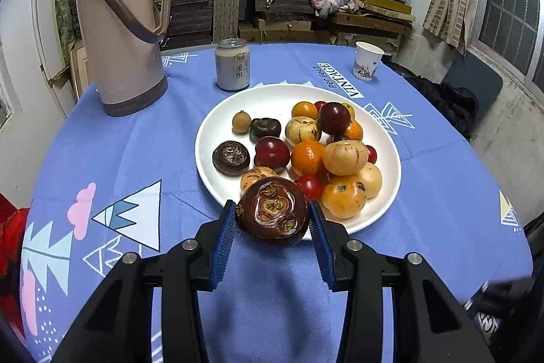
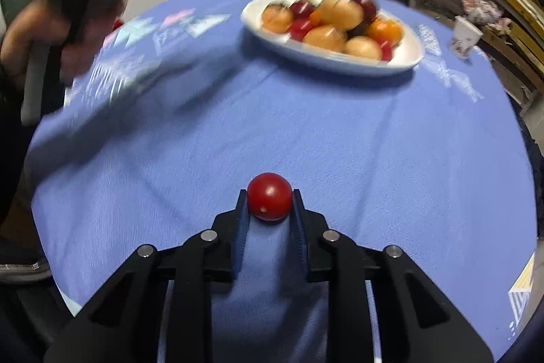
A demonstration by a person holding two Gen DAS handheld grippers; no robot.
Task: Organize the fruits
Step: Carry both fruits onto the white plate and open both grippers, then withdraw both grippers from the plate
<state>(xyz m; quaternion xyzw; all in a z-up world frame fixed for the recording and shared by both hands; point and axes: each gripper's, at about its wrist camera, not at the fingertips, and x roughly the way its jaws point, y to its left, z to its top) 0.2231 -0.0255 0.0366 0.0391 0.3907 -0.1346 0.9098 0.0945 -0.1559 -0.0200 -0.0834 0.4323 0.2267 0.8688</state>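
Both grippers loaded near plate (image 1: 380,220).
Left hand-held gripper (image 1: 272,220) clamps water chestnut (image 1: 272,211), right hand-held gripper (image 2: 269,204) clamps tomato (image 2: 269,197); thin tip grip, fast swing could drop it.

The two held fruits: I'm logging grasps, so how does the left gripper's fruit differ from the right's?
The water chestnut in the left gripper is dark brown, flattish and ringed; the cherry tomato in the right gripper is bright red, round and smooth. The water chestnut spreads its jaws wider. Both are clamped at the fingertips.

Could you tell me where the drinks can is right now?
In the left wrist view, the drinks can stands upright just behind the white plate, right of the thermos.
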